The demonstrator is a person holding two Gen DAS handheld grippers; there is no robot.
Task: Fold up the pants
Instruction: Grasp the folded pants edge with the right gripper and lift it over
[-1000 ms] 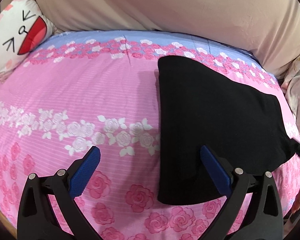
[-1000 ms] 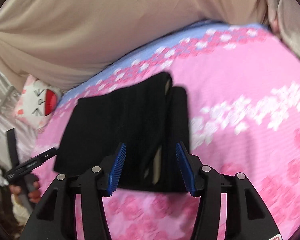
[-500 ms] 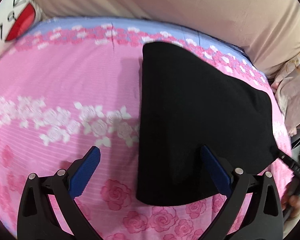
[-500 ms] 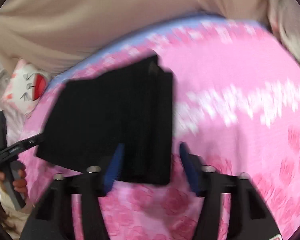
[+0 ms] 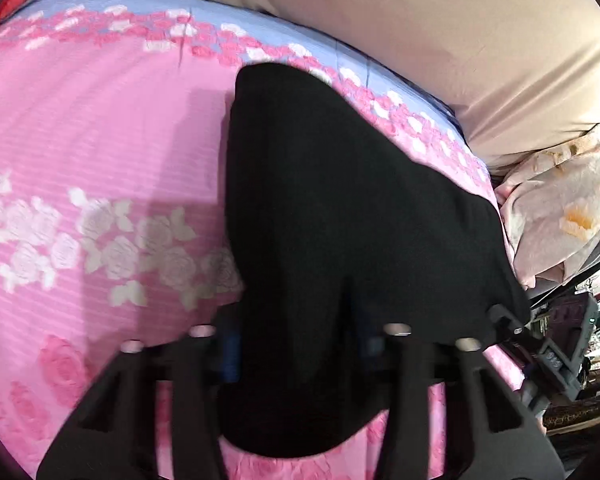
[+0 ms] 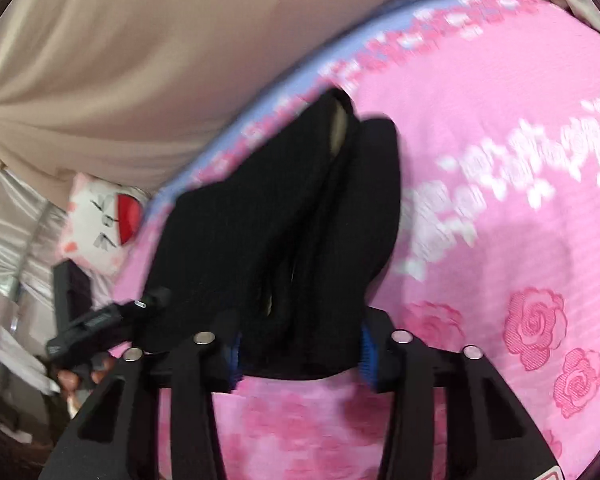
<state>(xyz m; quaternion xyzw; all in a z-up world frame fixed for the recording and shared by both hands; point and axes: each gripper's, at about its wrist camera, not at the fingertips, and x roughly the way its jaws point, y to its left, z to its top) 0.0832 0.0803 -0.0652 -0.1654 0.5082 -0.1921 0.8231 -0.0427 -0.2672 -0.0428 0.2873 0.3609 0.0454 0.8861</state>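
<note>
Black pants [image 5: 340,216], already folded into a compact stack, are gripped at the near edge by both tools on a pink rose-print bed [image 5: 100,128].

Left tool [image 5: 300,352] and right tool [image 6: 300,354] each have their blue-padded fingers clenched on the hem closest to them, one at each end, apparently so the layered stack lifts evenly without sliding apart. Fabric bunches between the jaws and spreads away ahead of them toward the beige bedding [image 6: 140,60]. A cat-face pillow [image 6: 100,224] sits beyond, left of the right tool.
</note>
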